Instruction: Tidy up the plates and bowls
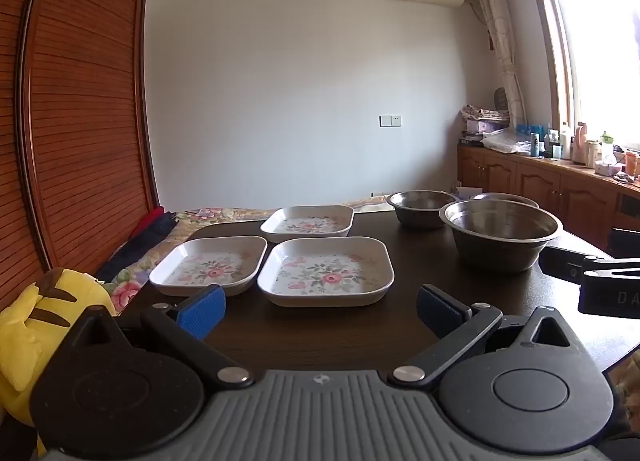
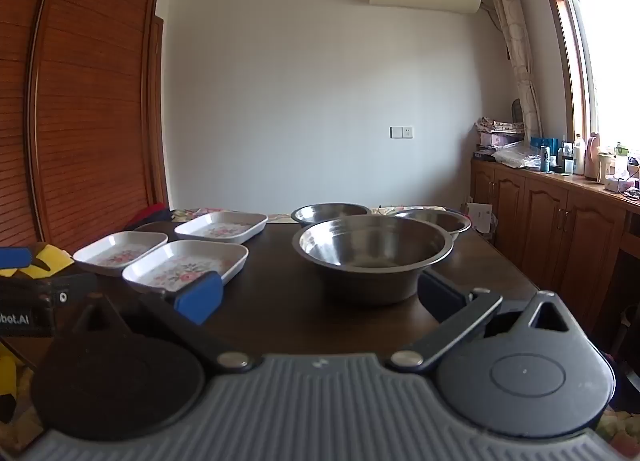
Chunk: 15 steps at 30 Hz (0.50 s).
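Three square floral plates (image 1: 326,271) sit in a cluster on the left part of the dark wooden surface (image 1: 420,261): two side by side at the near edge, the third (image 1: 308,223) just behind them; none is stacked; to their right stand three steel bowls, the largest bowl (image 2: 372,253) nearest, a second bowl (image 2: 330,213) behind it to the left and a third bowl (image 2: 438,221) behind it to the right, each upright; the left hand-held gripper (image 1: 320,309) hovers before the near plates, its blue pads spread wide with nothing between them; the right hand-held gripper (image 2: 316,295) faces the largest bowl, likewise released and empty; a yellow plush toy (image 1: 36,325) lies at the left edge, beside a bed with a floral cover (image 1: 224,215)
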### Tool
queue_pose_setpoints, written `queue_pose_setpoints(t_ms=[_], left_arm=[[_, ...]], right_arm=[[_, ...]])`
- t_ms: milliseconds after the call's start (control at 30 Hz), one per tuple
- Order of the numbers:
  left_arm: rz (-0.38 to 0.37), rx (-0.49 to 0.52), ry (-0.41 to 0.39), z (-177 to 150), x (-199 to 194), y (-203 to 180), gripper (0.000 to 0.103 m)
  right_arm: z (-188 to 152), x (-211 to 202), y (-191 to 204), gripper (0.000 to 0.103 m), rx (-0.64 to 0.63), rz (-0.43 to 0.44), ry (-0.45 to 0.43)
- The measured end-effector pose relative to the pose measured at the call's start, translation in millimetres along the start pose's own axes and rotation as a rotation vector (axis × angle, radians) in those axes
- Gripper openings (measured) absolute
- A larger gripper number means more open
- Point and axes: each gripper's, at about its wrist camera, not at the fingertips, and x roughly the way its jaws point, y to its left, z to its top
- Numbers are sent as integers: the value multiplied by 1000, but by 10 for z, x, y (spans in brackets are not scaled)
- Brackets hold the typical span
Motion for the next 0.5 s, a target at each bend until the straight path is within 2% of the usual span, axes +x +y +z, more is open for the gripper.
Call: queue_pose_setpoints(t_ms=[500], left_arm=[[1, 0, -2, -10, -18, 16, 103]], right_arm=[[-11, -2, -3, 103, 2, -4, 5]])
